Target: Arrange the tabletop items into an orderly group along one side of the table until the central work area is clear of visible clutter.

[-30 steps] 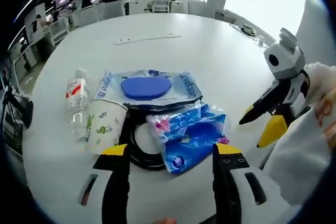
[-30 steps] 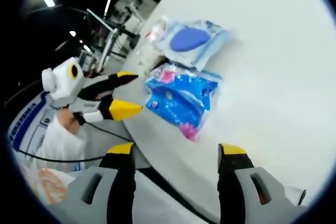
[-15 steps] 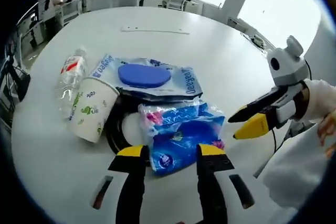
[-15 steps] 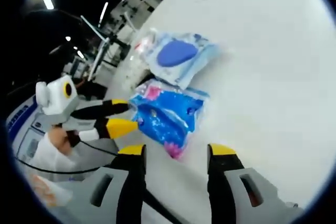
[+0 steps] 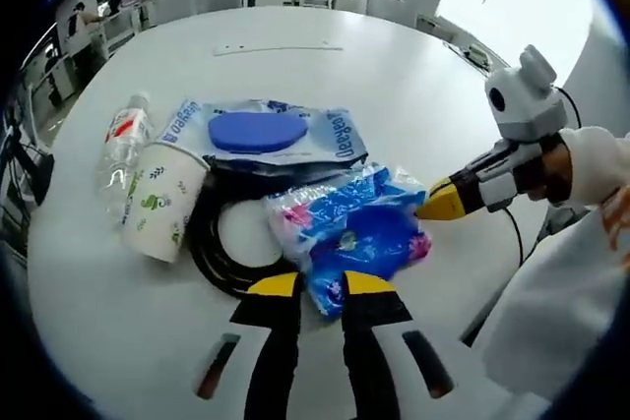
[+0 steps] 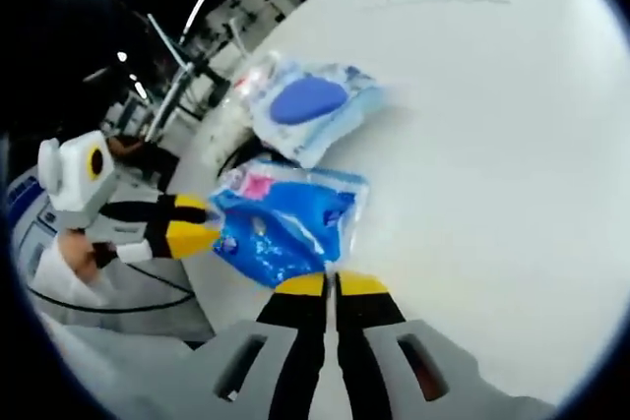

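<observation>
Blue packet (image 5: 359, 243) near table (image 5: 413, 76) edge, clamped by both hand-held grippers.

Bright window glare; edges warped (fisheye), soft.

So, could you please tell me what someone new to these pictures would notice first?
The crinkly bright blue plastic packet with pink patches draws the eye first, lying near the edge of the round white table, with both yellow-tipped grippers closed on it: the left gripper at its near edge, the right gripper at its side. Behind it lie a clear pouch holding a blue oval pad, a tipped patterned paper cup and a clear water bottle.
</observation>
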`<state>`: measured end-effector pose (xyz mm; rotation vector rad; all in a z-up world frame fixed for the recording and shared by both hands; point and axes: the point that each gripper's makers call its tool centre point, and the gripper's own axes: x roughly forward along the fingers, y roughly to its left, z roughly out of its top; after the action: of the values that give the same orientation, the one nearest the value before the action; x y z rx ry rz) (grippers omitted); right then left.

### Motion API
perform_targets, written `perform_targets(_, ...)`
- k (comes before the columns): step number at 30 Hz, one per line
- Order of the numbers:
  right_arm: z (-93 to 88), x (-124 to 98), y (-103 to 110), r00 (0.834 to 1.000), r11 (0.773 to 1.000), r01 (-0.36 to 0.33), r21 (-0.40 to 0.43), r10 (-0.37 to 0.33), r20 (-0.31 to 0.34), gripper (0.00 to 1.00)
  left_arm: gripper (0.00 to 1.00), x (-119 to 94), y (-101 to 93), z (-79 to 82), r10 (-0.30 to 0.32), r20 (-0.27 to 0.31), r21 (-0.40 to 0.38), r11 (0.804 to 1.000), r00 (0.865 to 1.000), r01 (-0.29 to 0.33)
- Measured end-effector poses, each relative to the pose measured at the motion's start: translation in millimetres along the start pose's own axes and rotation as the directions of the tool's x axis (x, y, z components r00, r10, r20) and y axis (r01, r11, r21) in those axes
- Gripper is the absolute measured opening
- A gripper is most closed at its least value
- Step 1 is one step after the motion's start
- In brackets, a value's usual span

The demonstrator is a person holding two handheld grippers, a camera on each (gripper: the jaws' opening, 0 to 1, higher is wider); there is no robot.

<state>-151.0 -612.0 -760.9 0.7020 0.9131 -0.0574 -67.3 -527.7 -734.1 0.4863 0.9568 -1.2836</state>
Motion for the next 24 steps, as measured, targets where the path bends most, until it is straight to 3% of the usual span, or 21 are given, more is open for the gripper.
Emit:
perform_targets(2,1.1,-2.8,-1.9,1.0,1.0,-0.003,0.024,0.003,0.013,0.0,0.03,0.3,-1.6,-0.2,-0.011,-0.001,-0.014,1.0,1.0,0.011)
perform_targets(11,10.7,-26.3,-13.5,0.997,0.997,-0.023,0.08,0.017,0.08,0.0,0.01,5.1,-15.5,8.0,-0.034,0.007,-0.007,0.999,0.999,0.034)
perform_targets(16,13.5,-46.2,-22.1,0.992,0.994,-0.021,0.107,0.008,0.127,0.0,0.0,9.0,-36.2,11.4,-0.097,0.021,-0.021,0.995,0.995,0.098)
perform_targets(24,14.3,-74.2,-39.9,0.982,0.99,0.007,0.143,-0.034,0.187,0.0,0.02,21.7,-65.3,25.1,-0.148,0.005,0.061,0.987,0.989,0.148)
